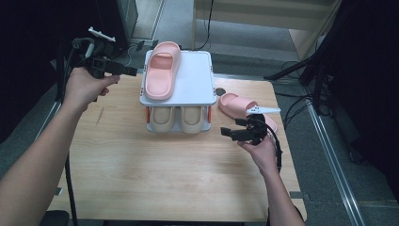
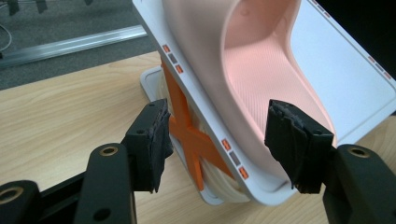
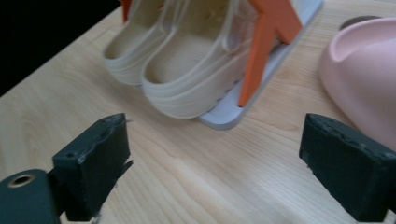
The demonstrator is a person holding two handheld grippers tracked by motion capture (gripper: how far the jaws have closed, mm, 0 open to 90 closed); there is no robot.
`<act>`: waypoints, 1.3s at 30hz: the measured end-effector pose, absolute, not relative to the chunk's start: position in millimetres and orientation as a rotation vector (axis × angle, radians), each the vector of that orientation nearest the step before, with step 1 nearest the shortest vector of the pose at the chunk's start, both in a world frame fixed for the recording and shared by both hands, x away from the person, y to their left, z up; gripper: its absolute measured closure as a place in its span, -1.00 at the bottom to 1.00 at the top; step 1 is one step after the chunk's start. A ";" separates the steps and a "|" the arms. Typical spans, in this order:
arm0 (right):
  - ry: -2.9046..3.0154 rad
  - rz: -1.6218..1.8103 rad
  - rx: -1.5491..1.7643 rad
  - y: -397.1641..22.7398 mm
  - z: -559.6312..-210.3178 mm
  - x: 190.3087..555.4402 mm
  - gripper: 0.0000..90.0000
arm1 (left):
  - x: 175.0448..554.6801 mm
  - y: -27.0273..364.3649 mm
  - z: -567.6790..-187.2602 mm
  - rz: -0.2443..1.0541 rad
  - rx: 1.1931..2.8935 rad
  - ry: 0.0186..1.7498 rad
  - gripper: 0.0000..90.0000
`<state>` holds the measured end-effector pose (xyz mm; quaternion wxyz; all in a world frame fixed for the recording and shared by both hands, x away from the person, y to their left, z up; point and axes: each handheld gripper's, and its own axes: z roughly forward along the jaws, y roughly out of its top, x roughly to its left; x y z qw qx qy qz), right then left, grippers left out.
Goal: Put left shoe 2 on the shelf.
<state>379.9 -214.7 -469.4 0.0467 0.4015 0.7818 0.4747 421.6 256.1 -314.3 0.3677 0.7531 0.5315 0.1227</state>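
The top shelf [image 1: 197,77] of the rack hides the toe ends of the beige slippers [image 1: 178,117] below. By the table's right edge, the right gripper [image 1: 229,133] covers part of the second pink slipper [image 1: 233,102].

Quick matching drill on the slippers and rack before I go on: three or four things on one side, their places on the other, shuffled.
1. pink slipper on the rack
2. second pink slipper
3. beige slippers
4. left gripper

A. lower shelf of the white shoe rack
B. on the table, right of the rack
C. top shelf of the rack
D. open, left of the rack's top

Pairs: 1-C, 2-B, 3-A, 4-D
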 end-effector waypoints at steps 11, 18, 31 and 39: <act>2.387 1.301 1.153 -230.8 -470.7 395.3 0.16 | 391.5 266.3 -342.6 0.317 1.920 1.353 -0.12; 2.306 1.286 1.206 -245.2 -467.9 404.1 0.56 | 373.2 267.9 -360.9 0.293 1.914 1.344 -0.12; 2.239 1.292 1.323 -263.6 -475.0 418.9 0.98 | 348.9 257.2 -411.4 0.279 1.954 1.312 -0.13; 2.198 1.266 1.367 -273.5 -476.9 422.3 1.00 | 335.8 249.2 -426.1 0.310 1.992 1.275 -0.15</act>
